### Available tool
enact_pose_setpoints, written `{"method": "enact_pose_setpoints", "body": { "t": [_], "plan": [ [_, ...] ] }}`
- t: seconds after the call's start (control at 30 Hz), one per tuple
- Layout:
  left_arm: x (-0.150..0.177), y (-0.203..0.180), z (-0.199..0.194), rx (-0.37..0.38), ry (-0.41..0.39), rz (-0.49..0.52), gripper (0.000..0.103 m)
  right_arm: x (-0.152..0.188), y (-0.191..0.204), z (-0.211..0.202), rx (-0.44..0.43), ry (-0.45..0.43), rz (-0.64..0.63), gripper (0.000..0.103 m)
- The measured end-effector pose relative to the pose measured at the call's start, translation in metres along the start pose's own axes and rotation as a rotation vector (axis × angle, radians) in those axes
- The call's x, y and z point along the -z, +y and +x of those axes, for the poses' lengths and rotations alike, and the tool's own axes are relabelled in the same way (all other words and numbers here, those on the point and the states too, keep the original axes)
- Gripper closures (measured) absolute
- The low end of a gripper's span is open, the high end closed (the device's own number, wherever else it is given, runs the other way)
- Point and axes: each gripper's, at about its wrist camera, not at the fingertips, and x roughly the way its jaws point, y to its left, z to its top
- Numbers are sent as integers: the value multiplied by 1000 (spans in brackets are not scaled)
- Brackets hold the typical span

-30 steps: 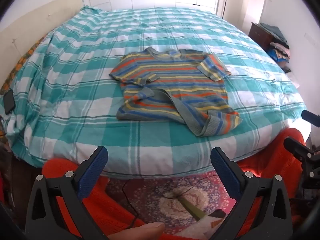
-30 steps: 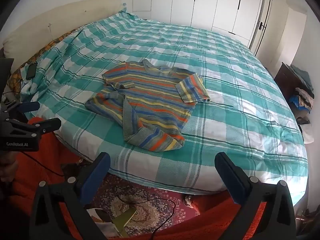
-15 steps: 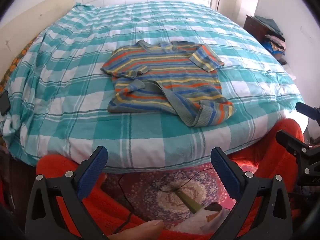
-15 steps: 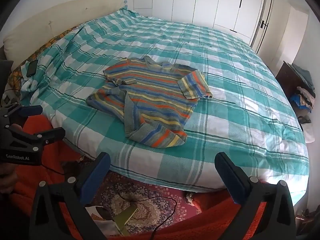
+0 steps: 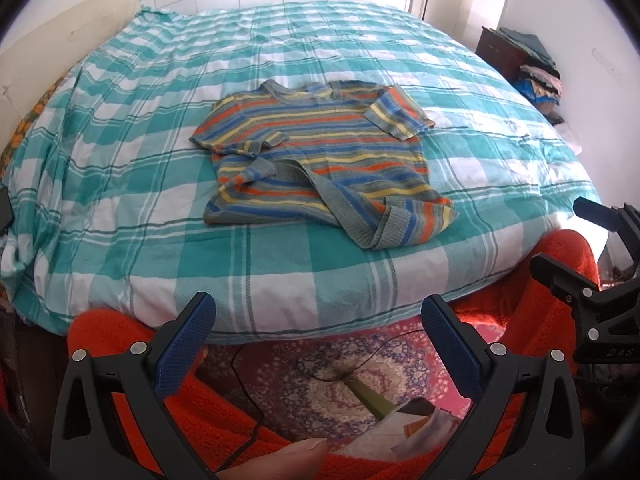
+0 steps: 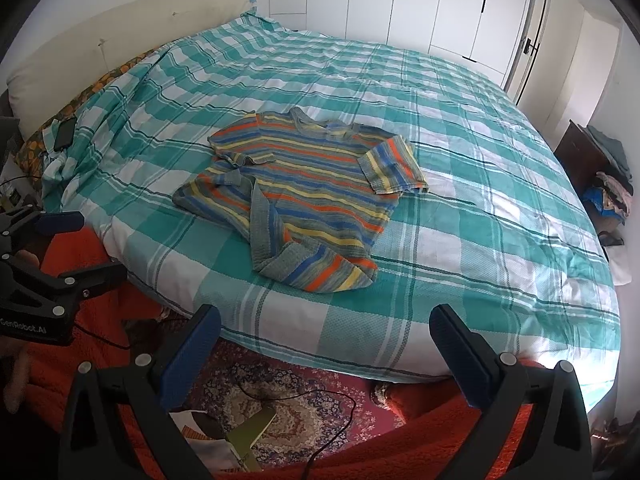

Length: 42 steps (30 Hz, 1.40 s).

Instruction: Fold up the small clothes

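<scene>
A small striped knit shirt (image 5: 320,152) in orange, blue, yellow and grey lies on the teal checked bed cover (image 5: 120,184), its hem crumpled and partly turned over near the bed's front edge. It also shows in the right wrist view (image 6: 304,196). My left gripper (image 5: 318,312) is open and empty, short of the bed edge. My right gripper (image 6: 326,320) is open and empty, also short of the edge. Each gripper shows in the other's view, the right gripper (image 5: 580,240) at right, the left gripper (image 6: 68,244) at left.
A patterned rug (image 5: 340,372) with a black cable and papers lies below the bed. An orange blanket (image 6: 440,432) hangs in front. A dark cabinet with piled clothes (image 5: 528,64) stands at right. A phone (image 6: 64,134) lies by the cream headboard (image 6: 120,44).
Both grippers have moved closer to the bed, so the shirt looks nearer and larger. Both stay open. The shirt has not moved.
</scene>
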Motion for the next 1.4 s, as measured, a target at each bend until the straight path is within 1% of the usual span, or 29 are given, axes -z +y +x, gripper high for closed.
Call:
{"method": "enact_pose_setpoints", "body": {
  "t": [0.1,0.3,0.4,0.7,1.4],
  "plan": [
    [-1,-1,0,7,-4,3,0,-1,-1,0,-1,2,2,0],
    [3,-9,3,20,26,24,0,-1,-1,1,0,-1,-1,0],
    [5,-14,3,10,26,41,0,-2,-2,0,-1,0,-1,0],
    [3,-4,2,19,23,-6,0,-3,-2,1,0,1,1,0],
    [1,-4,2,5,12,6,0,0,-1,2,-1,4,-9,0]
  ]
}}
